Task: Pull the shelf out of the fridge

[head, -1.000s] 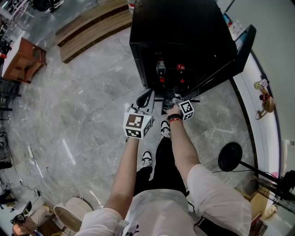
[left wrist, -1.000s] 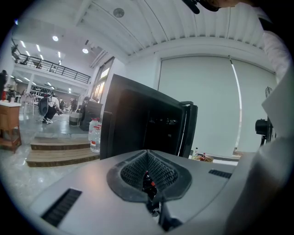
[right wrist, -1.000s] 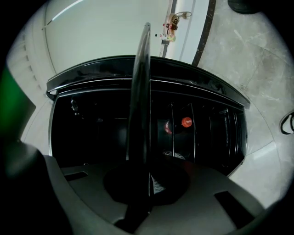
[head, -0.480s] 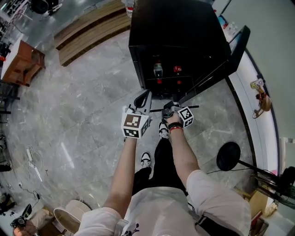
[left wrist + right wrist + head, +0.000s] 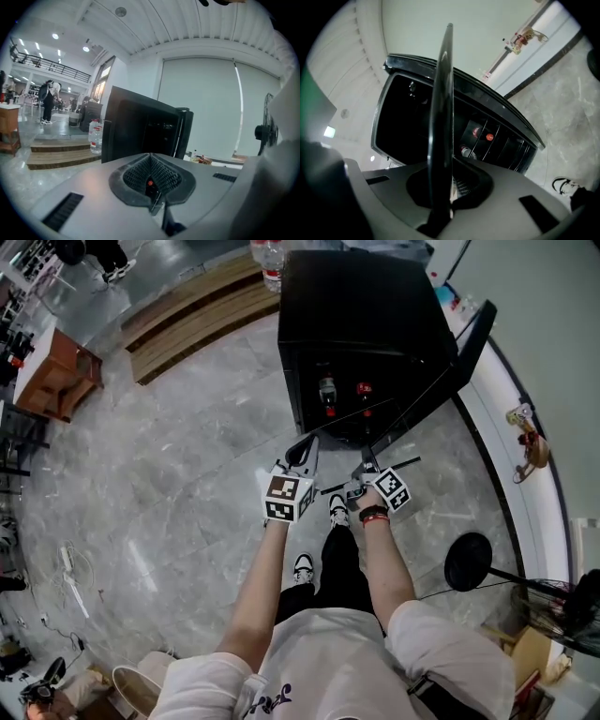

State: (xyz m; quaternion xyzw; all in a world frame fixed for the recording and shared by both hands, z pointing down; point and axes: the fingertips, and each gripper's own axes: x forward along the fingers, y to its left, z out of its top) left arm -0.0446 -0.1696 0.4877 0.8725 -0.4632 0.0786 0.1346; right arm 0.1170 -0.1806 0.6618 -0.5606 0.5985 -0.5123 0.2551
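The black fridge (image 5: 366, 324) stands open, its door (image 5: 469, 343) swung to the right. Two red-capped bottles (image 5: 327, 390) stand inside. The thin dark shelf (image 5: 398, 465) sticks out of the opening toward me. My right gripper (image 5: 361, 486) is shut on its front edge. In the right gripper view that edge (image 5: 442, 108) runs as a dark bar straight through the right gripper (image 5: 447, 187), with the fridge (image 5: 487, 140) behind. My left gripper (image 5: 305, 451) hangs shut and empty to the shelf's left. The left gripper (image 5: 151, 177) faces the fridge (image 5: 140, 133).
A fan's round base (image 5: 469, 561) stands on the floor at the right. A white ledge (image 5: 525, 484) runs along the right wall. Wooden steps (image 5: 187, 306) with water bottles (image 5: 270, 254) lie behind the fridge, and a wooden table (image 5: 56, 371) at far left. My shoes (image 5: 302, 565) are below the grippers.
Both grippers have drawn back from the fridge toward me. The shelf has come further out with the right gripper, and the gap to the fridge has widened.
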